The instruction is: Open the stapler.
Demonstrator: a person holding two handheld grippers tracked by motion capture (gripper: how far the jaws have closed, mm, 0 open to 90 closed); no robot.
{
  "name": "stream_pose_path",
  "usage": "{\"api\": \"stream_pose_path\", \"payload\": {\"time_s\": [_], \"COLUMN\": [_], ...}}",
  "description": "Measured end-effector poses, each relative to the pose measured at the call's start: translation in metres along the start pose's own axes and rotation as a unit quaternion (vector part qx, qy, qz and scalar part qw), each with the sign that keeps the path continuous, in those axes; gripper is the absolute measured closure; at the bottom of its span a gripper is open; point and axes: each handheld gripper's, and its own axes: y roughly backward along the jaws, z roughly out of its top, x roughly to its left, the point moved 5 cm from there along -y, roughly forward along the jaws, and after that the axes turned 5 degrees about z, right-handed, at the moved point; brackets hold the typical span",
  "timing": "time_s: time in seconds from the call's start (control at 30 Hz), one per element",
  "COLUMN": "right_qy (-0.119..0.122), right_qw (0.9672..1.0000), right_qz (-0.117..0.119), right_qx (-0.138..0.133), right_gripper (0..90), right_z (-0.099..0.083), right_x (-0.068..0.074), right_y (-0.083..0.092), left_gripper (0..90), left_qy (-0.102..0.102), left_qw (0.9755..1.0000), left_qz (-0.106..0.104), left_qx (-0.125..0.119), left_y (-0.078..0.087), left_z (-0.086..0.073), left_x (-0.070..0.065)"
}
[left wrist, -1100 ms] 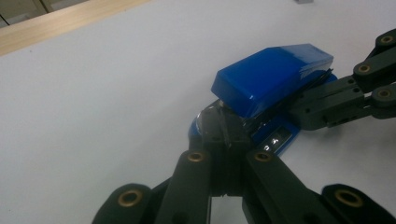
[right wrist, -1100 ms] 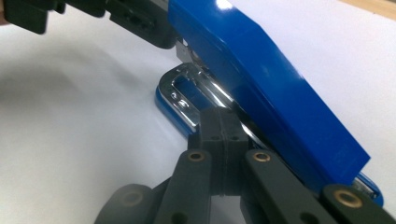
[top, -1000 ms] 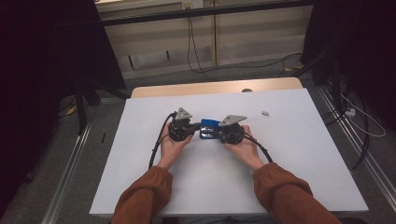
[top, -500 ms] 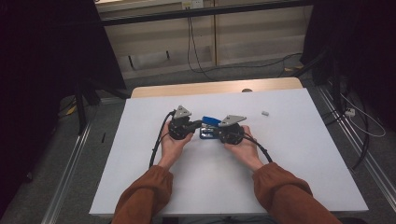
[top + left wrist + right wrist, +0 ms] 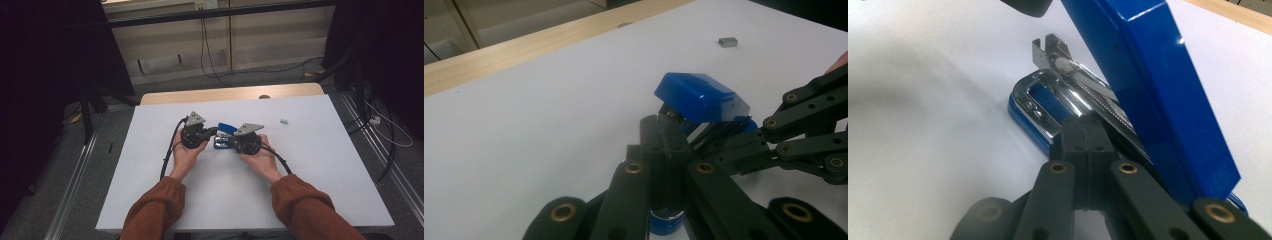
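Nothing moved: one stapler [image 5: 224,136], two grippers.

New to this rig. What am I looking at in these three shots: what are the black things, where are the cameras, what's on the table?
There is no robot arm here. A person in rust-coloured sleeves holds a hand-operated two-jaw tool in each hand: the left gripper and the right gripper.

The wide shot comes from a fixed camera above the person, looking down on the white table. The other two come from cameras riding on each gripper, looking along its own black jaws.

Between the grippers sits a blue stapler with its top cover swung open, so the chrome staple channel shows in the right gripper view. Both grippers' jaws look closed at the stapler; what exactly each one pinches I cannot tell.

A small grey block, perhaps staples, lies apart on the table, farther back on the right.
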Motion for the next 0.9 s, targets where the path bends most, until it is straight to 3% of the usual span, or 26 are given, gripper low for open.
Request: {"api": "stream_pose_path", "payload": {"time_s": [0.6, 0.73, 0.9], "right_qy": [-0.001, 0.010, 0.009], "right_qw": [1.0000, 1.0000, 0.9997], "right_qz": [0.000, 0.000, 0.004], "right_qx": [-0.001, 0.001, -0.023], "right_gripper": [90.0, 90.0, 90.0], "right_z": [0.0001, 0.0005, 0.0084], "right_x": [-0.0002, 0.0017, 0.0051], "right_y": [0.0001, 0.0001, 0.0067], "left_gripper": [90.0, 90.0, 90.0], "left_qy": [0.004, 0.001, 0.002], "left_qw": [0.9999, 0.9999, 0.9999], "left_qz": [-0.002, -0.002, -0.001], "left_qx": [-0.012, -0.012, -0.012], "left_y": [0.0014, 0.0016, 0.0015], "left_z": [0.0075, 0.0077, 0.0076], "left_x": [-0.0044, -0.0044, -0.0043]}}
